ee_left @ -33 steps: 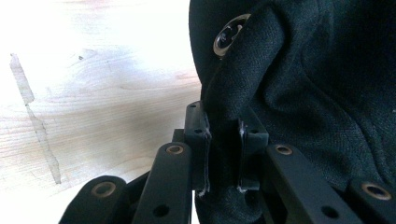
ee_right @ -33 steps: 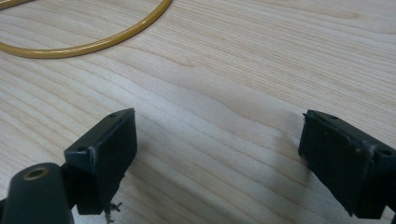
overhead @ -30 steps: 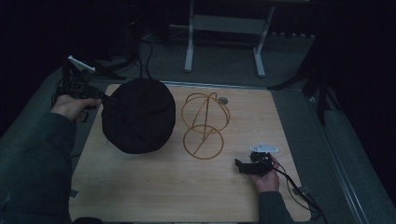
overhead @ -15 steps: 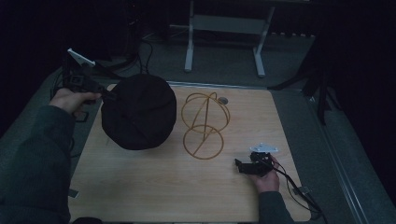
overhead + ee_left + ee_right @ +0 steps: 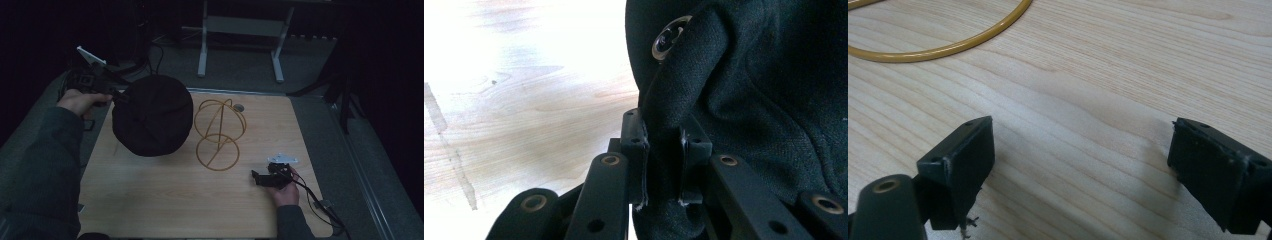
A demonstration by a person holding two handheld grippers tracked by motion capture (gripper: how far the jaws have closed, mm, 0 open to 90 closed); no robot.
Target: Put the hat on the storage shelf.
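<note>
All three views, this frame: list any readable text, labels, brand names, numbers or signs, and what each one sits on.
None can be read.
Black hat: plain fabric with a metal eyelet, no lettering visible.
Wire hat stand: bare gold wire.
Wooden table: grain only.
Left gripper and right gripper: black parts with no markings I can make out.

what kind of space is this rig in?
Probably a lab or recording workshop, not a home: a bare wooden table under a dim room, a metal stand frame on the grey floor behind it, and cables trailing from the handheld grippers.
</note>
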